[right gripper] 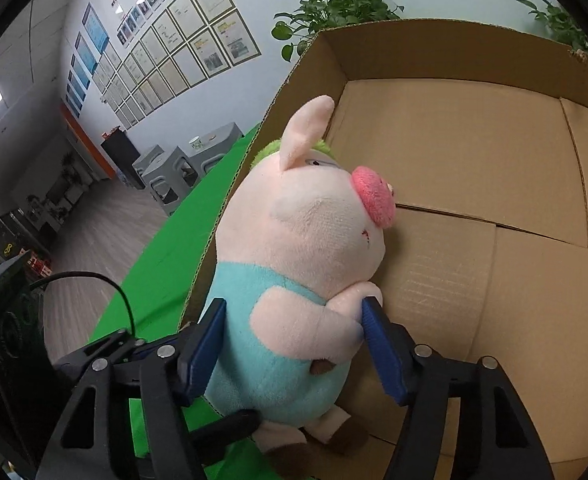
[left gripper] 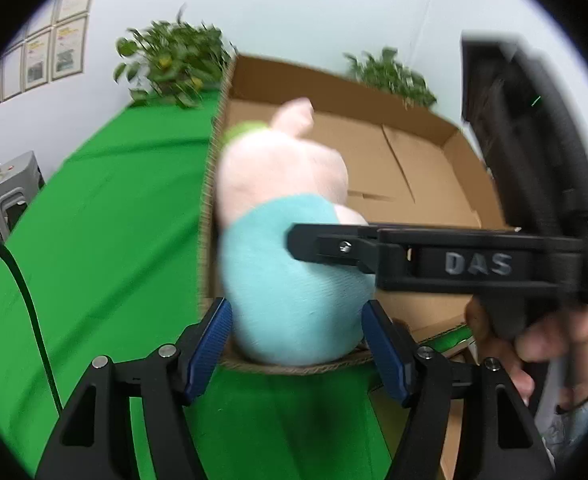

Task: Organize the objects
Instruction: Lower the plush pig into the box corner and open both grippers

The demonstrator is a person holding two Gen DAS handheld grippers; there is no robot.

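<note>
A plush pig (right gripper: 294, 264) in a light blue outfit, with pink snout and green tuft, is held upright at the near left corner of an open cardboard box (right gripper: 474, 184). My right gripper (right gripper: 294, 344) is shut on its body, blue pads on both sides. In the left wrist view my left gripper (left gripper: 296, 344) is shut on the same pig (left gripper: 289, 280) from behind, and the right gripper's black body (left gripper: 454, 260) reaches in from the right. The pig's brown feet hang over the box's front edge.
The box (left gripper: 414, 168) sits on a green-covered table (left gripper: 105, 240). Two potted plants (left gripper: 173, 64) stand behind the box against a white wall. Grey stools (right gripper: 177, 168) stand on the floor to the left. A black cable (left gripper: 25, 300) runs at the left.
</note>
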